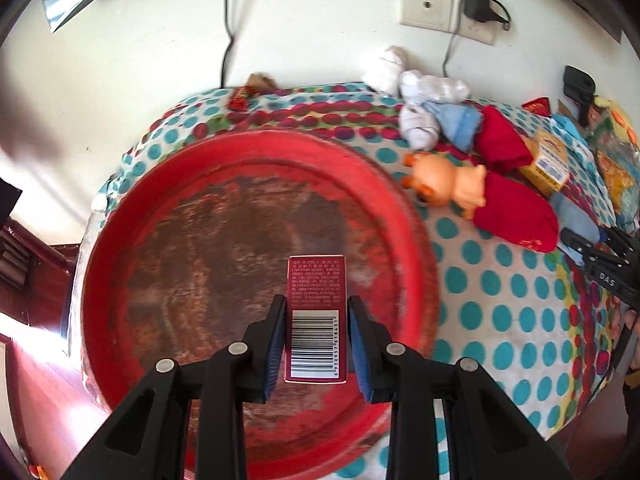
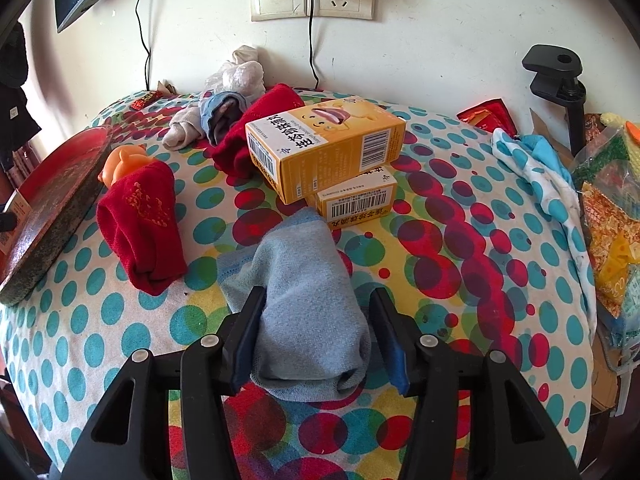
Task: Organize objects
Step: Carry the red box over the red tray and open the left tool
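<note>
My left gripper (image 1: 316,300) is shut on a small dark red box (image 1: 316,276) with a barcode, held upright above the worn floor of a round red tray (image 1: 256,140). In the right wrist view my right gripper (image 2: 318,294) is open around a folded blue-grey sock (image 2: 304,280) lying on the dotted cloth. Its left pad touches the sock and its right pad stands a little apart. Beyond the sock two yellow medicine boxes (image 2: 320,152) are stacked, the upper one tilted on the lower box (image 2: 356,204). A rolled red sock (image 2: 140,220) lies to the left.
An orange rubber toy (image 2: 120,164) sits beside the tray's rim (image 2: 52,208). Several white, blue and red socks (image 2: 232,92) pile near the wall. A black clamp stand (image 2: 560,76), a dotted cloth scrap (image 2: 536,168) and plastic bags (image 2: 608,200) crowd the right edge.
</note>
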Motion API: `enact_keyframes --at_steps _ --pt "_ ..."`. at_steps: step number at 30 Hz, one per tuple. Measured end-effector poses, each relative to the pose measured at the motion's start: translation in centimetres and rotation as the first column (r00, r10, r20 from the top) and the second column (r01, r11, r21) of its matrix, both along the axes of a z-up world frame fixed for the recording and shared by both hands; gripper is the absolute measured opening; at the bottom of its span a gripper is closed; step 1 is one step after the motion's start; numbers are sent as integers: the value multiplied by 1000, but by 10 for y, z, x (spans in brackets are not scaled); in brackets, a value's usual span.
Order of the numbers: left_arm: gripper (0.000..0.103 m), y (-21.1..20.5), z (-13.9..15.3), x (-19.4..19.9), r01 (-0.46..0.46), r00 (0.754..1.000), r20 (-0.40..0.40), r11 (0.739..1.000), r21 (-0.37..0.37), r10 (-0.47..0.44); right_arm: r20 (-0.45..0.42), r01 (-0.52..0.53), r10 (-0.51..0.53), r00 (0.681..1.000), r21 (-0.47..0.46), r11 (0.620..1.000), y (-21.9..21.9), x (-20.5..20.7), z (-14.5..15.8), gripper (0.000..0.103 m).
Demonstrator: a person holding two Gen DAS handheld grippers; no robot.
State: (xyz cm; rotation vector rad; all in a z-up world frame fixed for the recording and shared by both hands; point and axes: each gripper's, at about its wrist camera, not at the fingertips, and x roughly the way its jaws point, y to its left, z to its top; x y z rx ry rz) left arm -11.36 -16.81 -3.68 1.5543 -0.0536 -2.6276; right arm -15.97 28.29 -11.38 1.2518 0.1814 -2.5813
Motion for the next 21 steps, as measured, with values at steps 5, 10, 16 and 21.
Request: enact_keyframes --at_steps 5,10,16,21 --pt "30 -37 -3 2 -46 999 17 999 -21 46 0 0 0 1000 1 1000 0 0 0 50" --pt "30 -72 -11 5 -91 995 37 996 -24 92 0 0 0 1000 2 1000 -1 0 0 50" --pt "30 -107 -21 6 -139 988 60 990 -20 140 0 0 0 1000 3 1000 1 0 1 52" --pt "30 -126 -27 4 -157 985 61 987 -23 159 0 0 0 1000 5 1000 1 -1 1 52"
